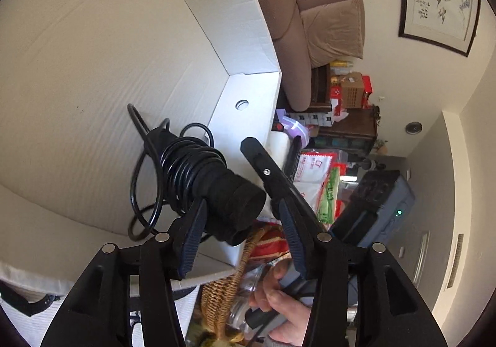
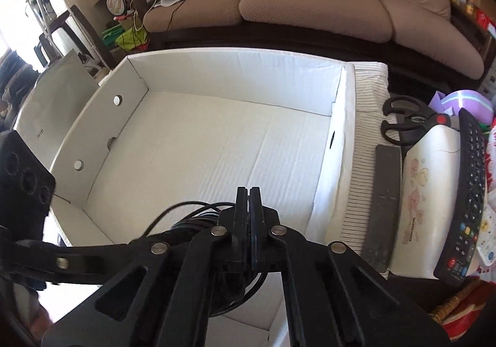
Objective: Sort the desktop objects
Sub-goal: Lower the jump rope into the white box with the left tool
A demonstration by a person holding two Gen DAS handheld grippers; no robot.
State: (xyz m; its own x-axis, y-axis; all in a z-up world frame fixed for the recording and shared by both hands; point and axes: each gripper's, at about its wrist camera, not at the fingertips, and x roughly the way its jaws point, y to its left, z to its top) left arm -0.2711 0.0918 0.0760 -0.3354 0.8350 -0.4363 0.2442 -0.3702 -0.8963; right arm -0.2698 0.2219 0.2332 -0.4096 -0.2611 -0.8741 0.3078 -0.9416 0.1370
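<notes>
1. Cardboard box (image 2: pixel 232 74): there is one. It is white, open-topped and shallow, sits on the cloth-covered bench (image 2: pixel 365 136), and serves as the sorting bin. Its floor is bare except at the near corner, where the microphone lies.
2. Left gripper (image 1: pixel 241 207): it is at middling width and straddles the microphone's foam head. One pad looks to be against the foam and the other stands clear, so I judge nothing is clamped. This gripper is the nearer of the two to the microphone.
3. Right gripper (image 2: pixel 248 190): its fingers are pressed together with nothing between them. It points steeply down, just above and beside the coiled cable. A person's hand (image 1: pixel 279 294) holds its grip.
4. Microphone (image 1: pixel 217 192): there is one, black, with its cable wound around the handle and a few loops hanging loose. It is inside the box near the corner wall. Its long axis runs straight away from the left gripper, foam head nearest and handle pointing deeper into the box. The left gripper would probably have to back out along that axis to clear it.
5. White pouch (image 2: pixel 434 186): there is one, outside the box on the bench.
6. Remotes: there are two. The buttoned remote (image 2: pixel 468 192) leans on the pouch, and the slim remote (image 2: pixel 383 201) lies between the pouch and the box. Both lie roughly parallel to the box's side wall.
7. Scissors (image 2: pixel 403 122): there is one pair, black-handled, at the far end of the pouch.
</notes>
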